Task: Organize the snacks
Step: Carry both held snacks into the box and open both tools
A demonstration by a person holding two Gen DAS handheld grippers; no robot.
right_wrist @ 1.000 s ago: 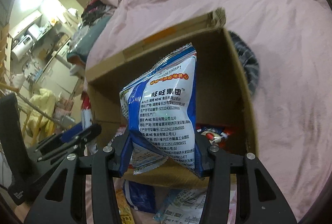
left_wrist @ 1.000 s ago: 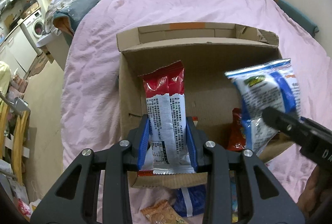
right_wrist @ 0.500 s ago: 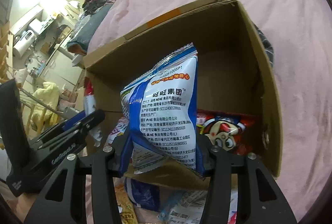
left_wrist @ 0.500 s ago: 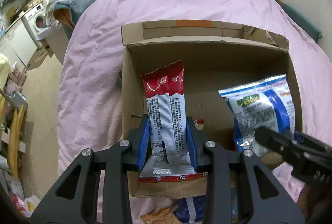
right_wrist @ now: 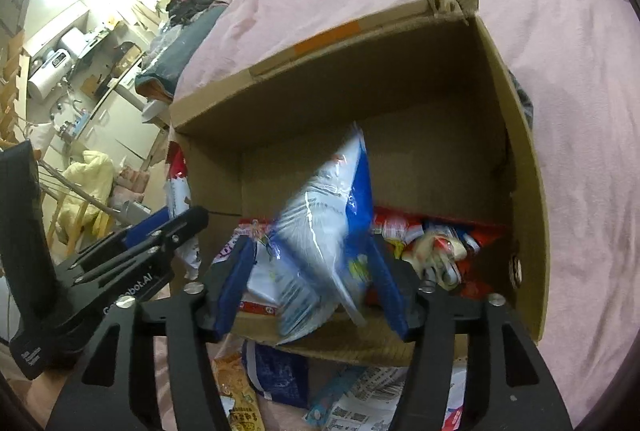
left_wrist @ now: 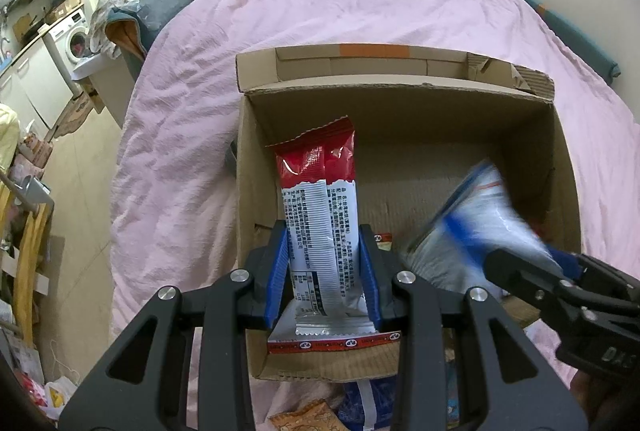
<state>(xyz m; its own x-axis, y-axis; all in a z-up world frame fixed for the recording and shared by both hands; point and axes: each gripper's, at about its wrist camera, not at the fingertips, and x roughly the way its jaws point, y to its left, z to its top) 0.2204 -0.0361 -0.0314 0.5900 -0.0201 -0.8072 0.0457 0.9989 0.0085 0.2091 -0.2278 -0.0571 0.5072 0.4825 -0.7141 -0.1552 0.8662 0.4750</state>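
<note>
Snacks were only partly put away at that moment. On the bed [left_wrist: 328, 11] with its pink cover, the open cardboard box [left_wrist: 400, 167] already held a layer of packets [right_wrist: 436, 239] along its near side, red and white wrappers lying flat on the bottom, while most of the floor of the box further back was bare.

Over the right side of the box, the blue-and-white bag [right_wrist: 324, 227] was blurred and tilted between the blue pads of the right hand-held gripper [right_wrist: 312, 283]. Its jaws had just been opening and stood wider than the bag, so I judged the bag let go and dropping in.

On the left, the left hand-held gripper [left_wrist: 324, 271] stood narrowly closed on the red-and-white packet [left_wrist: 320, 219], pinching its lower part and holding it upright above the near-left corner of the box. That one was not yet in.

Outside the box, several loose packets [right_wrist: 276, 371] lay on the bed against its near wall, blue, orange and printed white ones. Those, as I saw it, remained to be gathered.
</note>
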